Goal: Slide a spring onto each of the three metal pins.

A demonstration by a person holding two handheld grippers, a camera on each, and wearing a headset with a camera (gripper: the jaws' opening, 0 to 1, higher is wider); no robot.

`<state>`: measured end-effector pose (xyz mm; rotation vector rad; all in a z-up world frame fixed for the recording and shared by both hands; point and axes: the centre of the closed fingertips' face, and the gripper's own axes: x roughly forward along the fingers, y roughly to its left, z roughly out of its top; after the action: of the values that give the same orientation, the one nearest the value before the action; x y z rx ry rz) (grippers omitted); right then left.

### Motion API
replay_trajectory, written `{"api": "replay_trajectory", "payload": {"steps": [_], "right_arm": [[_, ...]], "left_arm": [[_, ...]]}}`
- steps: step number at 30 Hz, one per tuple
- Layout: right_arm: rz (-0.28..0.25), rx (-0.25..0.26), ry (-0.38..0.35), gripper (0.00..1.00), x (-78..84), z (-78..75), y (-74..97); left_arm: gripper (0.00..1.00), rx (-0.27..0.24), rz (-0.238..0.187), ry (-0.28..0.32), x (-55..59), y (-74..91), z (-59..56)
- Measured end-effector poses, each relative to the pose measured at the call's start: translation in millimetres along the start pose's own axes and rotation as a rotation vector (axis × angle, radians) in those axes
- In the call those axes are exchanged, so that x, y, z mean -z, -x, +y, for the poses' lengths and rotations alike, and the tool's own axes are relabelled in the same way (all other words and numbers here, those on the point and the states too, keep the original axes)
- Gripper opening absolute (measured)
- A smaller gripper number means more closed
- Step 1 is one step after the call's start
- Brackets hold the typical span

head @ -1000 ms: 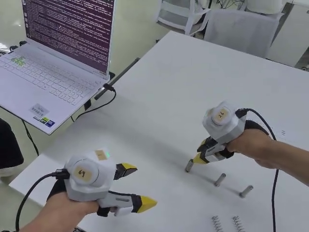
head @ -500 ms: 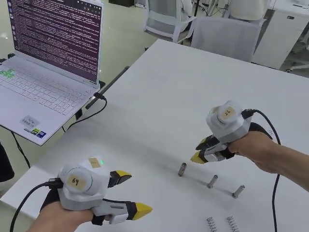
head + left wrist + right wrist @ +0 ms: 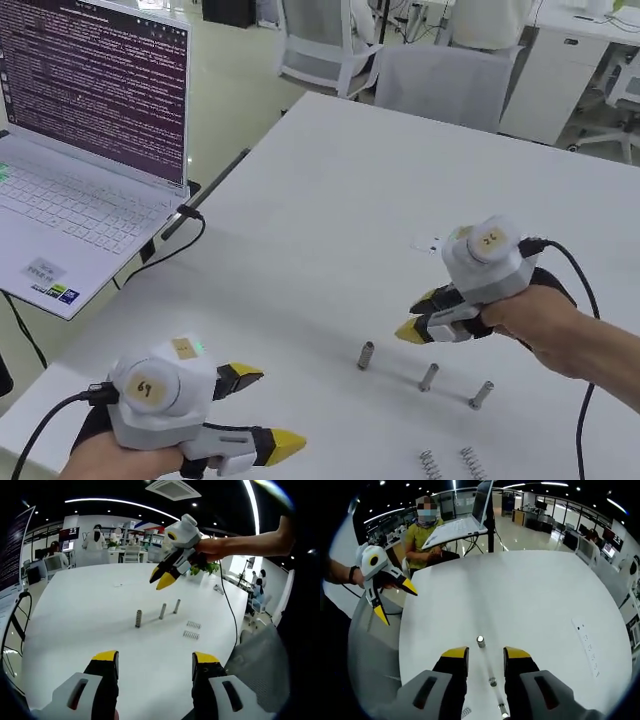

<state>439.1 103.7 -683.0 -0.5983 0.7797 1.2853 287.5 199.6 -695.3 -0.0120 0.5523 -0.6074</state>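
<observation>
White bench (image 3: 330,180) w/ 3 pins (image 3: 428,377), 2 loose springs (image 3: 430,464); L tongs (image 3: 265,408) wide, R tongs (image 3: 415,316) narrower, empty.

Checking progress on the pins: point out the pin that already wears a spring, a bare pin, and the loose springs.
pin with spring (image 3: 138,618), left gripper view, on its coils midway up.
bare pin (image 3: 428,377), head view, mid-shaft of the middle pin.
loose springs (image 3: 430,464), head view, middle of one spring's coils.
</observation>
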Motion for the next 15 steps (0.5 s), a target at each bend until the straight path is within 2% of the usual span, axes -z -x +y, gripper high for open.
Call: {"api": "replay_trajectory", "payload": {"steps": [15], "right_arm": [[-0.095, 0.049, -0.106, 0.28, 14.0, 1.6, 27.8]], "left_arm": [[0.54, 0.005, 0.007, -0.015, -4.3, 0.5, 0.3]]}}
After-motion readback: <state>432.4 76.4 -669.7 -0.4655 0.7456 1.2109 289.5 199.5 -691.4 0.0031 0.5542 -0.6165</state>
